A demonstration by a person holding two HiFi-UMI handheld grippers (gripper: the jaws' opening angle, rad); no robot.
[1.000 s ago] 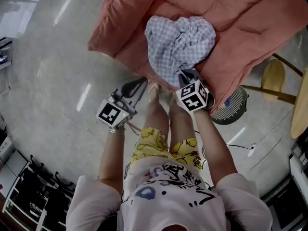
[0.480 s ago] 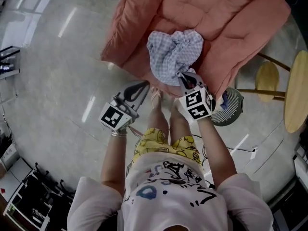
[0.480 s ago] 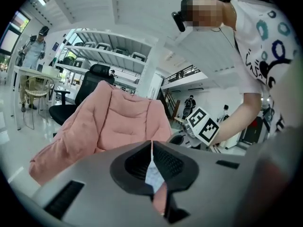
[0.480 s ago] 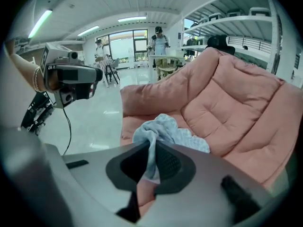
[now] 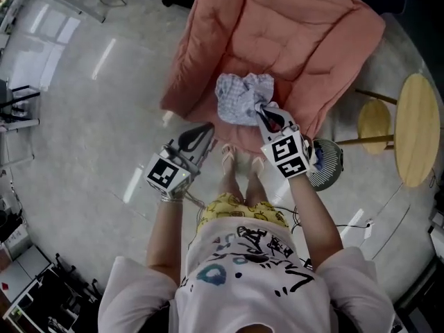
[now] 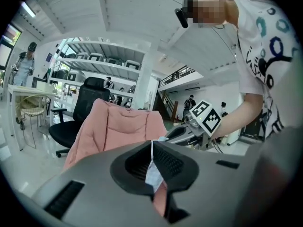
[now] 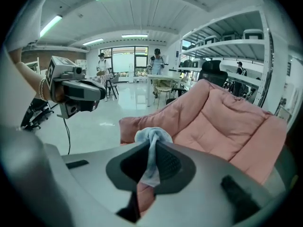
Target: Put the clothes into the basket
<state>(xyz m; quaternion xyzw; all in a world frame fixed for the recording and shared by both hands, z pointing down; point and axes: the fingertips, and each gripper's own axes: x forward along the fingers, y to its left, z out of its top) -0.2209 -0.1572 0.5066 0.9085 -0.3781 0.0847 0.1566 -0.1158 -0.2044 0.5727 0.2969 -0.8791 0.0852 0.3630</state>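
A grey-blue checked garment [image 5: 241, 97] lies bunched on a pink padded chair cover [image 5: 291, 33]. My right gripper [image 5: 264, 110] is shut on the garment's near edge, and the cloth [image 7: 150, 141] runs up between its jaws into a small knot. My left gripper [image 5: 207, 127] hovers just left of the garment with its jaws together. Only a narrow slit [image 6: 152, 160] shows pale cloth beyond, and nothing is held. A round ribbed basket [image 5: 329, 164] sits on the floor by the chair's right side, partly hidden by my right gripper.
A round wooden table [image 5: 416, 127] and a stool [image 5: 374, 120] stand at the right. A black office chair [image 6: 78, 108] is behind the pink one. Shiny floor spreads to the left, with racks [image 5: 28, 283] at the lower left. People stand far off.
Both grippers have risen. The right one kept its hold, and the garment has drawn up into a smaller bundle. The left stayed shut beside it.
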